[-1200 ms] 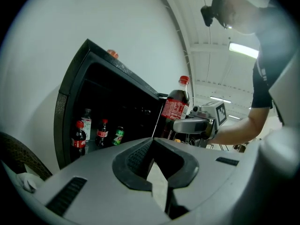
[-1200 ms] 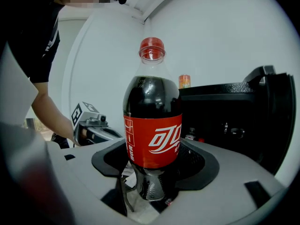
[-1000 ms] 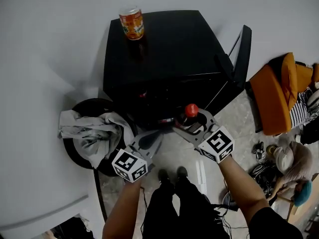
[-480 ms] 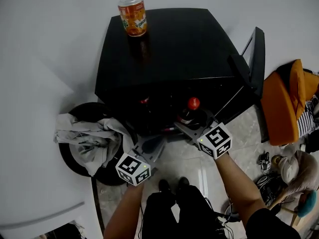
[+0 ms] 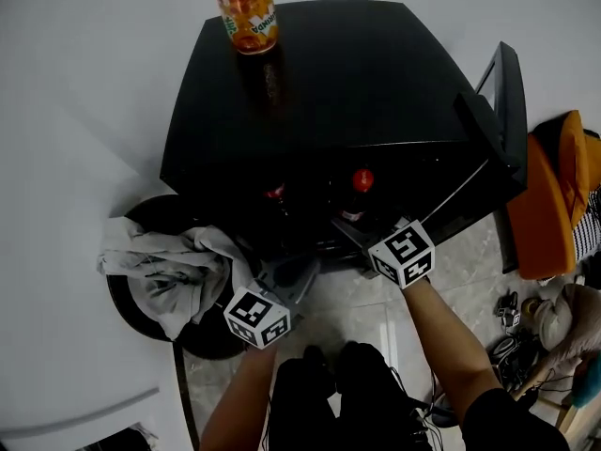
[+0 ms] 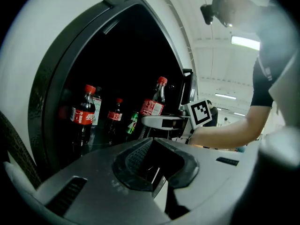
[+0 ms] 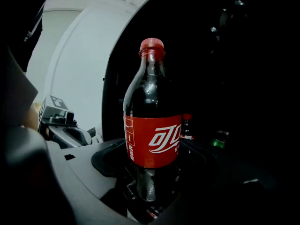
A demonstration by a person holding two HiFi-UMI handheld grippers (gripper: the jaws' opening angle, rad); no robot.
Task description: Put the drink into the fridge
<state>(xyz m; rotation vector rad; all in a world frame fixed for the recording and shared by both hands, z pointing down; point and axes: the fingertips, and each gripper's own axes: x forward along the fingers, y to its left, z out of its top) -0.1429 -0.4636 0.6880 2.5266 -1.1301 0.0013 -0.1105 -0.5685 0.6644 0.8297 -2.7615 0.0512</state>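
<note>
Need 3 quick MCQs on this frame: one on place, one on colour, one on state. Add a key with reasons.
1. Where does the orange printed drink can stand?
A) on top of the black fridge
B) on a shelf inside it
C) on the floor

2. What colour is the cap of the dark cola bottle with the red label?
A) green
B) white
C) red

3. What state is the right gripper in?
A) open and empty
B) shut on the cola bottle
C) shut on the can

Key:
1 A: the head view shows the can at the far left corner of the fridge top.
2 C: the right gripper view shows a red cap.
3 B: that view shows the gripper clasping the bottle below its label.
</note>
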